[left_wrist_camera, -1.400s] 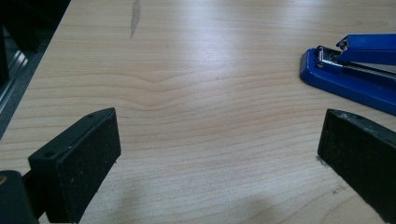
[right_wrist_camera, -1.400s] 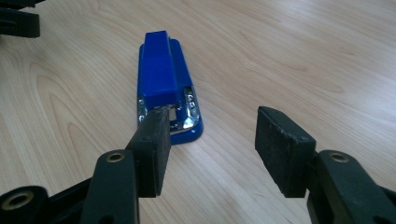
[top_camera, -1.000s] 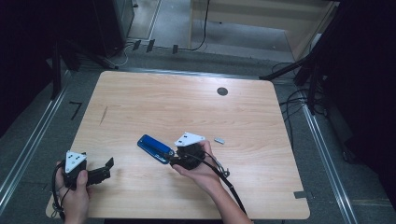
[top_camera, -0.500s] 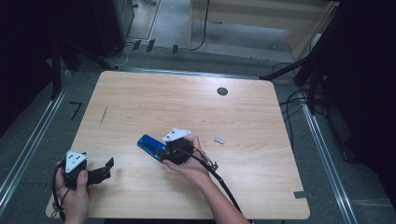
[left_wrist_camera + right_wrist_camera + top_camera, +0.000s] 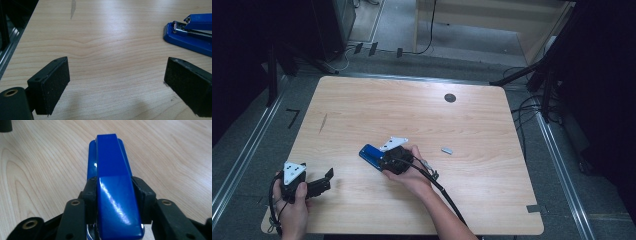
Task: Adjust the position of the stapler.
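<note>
My right gripper (image 5: 113, 195) has just been closing on the stapler (image 5: 112, 170), fingers now clamping its sides, left gripper (image 5: 115, 85) wide beside it; next, I'd lift

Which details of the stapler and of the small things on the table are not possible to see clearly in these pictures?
- Stapler rear end: right gripper view, cut off by the bottom edge.
- Stapler near half: high view, covered by the right gripper.
- Stapler's far end: left gripper view, cut off by the right edge.
- Small grey piece: high view, too small to identify.
</note>
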Demonstrator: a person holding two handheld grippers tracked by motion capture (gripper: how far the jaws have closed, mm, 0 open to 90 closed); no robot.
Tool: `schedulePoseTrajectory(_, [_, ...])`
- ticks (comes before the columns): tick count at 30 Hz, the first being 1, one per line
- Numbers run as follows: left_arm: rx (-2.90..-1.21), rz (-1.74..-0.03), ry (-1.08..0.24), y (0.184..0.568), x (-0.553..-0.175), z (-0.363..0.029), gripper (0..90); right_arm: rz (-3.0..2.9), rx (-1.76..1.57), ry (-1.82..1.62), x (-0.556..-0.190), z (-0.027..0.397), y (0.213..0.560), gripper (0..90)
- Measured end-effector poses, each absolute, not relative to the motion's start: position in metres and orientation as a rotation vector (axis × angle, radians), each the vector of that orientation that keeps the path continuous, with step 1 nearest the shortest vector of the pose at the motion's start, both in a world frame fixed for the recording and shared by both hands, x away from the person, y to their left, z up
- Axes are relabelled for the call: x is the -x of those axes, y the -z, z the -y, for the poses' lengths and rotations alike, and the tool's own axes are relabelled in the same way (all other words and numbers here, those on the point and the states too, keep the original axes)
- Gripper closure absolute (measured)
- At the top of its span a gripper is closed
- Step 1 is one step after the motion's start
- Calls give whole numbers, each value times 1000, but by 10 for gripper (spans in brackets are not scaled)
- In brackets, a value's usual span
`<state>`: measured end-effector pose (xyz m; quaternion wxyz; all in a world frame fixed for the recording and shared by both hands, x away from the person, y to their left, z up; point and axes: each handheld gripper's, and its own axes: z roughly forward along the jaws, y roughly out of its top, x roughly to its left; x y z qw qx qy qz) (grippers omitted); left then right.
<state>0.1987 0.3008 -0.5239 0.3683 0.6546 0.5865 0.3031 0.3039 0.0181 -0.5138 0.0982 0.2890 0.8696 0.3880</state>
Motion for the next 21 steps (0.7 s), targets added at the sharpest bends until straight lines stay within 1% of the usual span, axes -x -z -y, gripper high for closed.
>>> schedulePoseTrajectory(1, [-1682, -1505, -777, 524, -199, -301, 63, -2582, -851, -1146, -304, -19, 515, 644])
schedulePoseTrajectory(11, [-1680, -1510, -770, 524, -199, -301, 63, -2593, -808, -1143, -305, -21, 516, 667])
schedulePoseTrajectory(21, [-1668, -1515, -774, 524, -199, -301, 63, -2611, -763, -1117, -301, -16, 514, 671])
